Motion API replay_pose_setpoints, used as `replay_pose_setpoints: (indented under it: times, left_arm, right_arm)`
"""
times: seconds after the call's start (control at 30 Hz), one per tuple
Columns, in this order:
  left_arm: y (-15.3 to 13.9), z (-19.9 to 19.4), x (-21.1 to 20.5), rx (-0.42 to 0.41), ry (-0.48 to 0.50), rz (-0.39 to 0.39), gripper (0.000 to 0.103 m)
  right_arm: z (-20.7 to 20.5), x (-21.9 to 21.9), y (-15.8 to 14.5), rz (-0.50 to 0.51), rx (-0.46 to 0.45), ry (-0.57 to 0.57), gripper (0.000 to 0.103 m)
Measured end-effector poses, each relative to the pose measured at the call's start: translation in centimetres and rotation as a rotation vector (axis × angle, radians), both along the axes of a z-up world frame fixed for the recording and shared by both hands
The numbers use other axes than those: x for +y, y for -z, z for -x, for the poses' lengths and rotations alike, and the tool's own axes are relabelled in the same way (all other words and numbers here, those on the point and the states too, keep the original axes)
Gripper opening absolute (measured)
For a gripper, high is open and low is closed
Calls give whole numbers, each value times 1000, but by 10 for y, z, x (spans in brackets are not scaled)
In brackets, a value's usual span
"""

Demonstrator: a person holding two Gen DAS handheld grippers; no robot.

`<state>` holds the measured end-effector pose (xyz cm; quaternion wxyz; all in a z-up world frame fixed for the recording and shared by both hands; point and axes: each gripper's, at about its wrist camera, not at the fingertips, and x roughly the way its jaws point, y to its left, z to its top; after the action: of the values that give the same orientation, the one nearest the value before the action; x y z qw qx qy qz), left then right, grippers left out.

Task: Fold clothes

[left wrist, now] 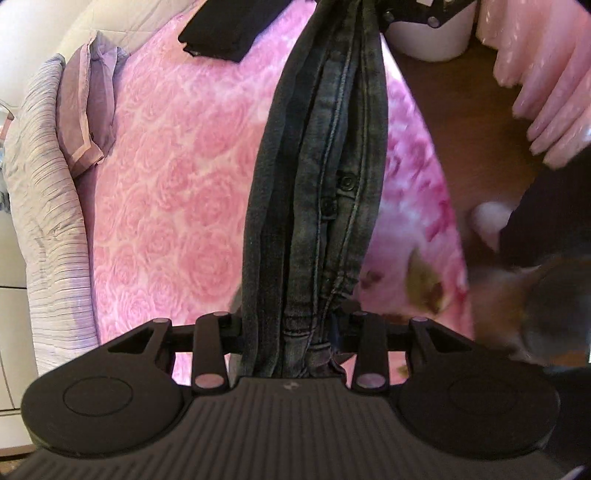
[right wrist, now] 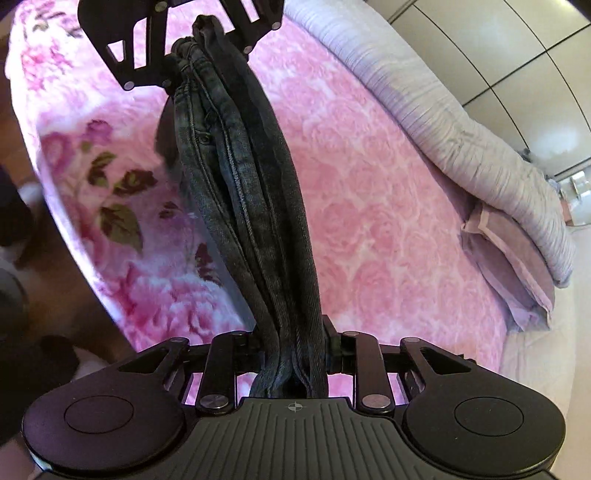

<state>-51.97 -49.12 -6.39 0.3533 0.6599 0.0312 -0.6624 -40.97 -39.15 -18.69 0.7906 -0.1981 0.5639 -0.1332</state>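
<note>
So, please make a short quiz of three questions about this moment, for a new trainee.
1. True or false: the jeans lie flat on the pink blanket.
2. Which grippers hold the jeans? A) only the left gripper B) only the right gripper C) both
3. Fill in: a folded ______ garment lies on the blanket, far from the left gripper.

Key:
1. False. The jeans hang bunched in the air, stretched between the two grippers.
2. C. Each gripper is closed on one end of the jeans.
3. black
</note>
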Motion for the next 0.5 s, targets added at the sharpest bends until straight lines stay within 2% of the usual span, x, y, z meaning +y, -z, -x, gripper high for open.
replay_pose_setpoints:
  times: [0.1, 0.23, 0.5]
  left_arm:
    - [-20, 21, -6, 6, 21, 1, 34]
    - [-38, 43, -26, 12, 105, 36, 34]
    - [-68, 79, -94, 81, 344, 183, 34]
  right_arm:
    - [21, -9, -22, -19, -8, 23, 24]
    - [47, -25, -43, -15, -5, 97, 24]
    - [109, -71, -97, 100, 15, 346, 25]
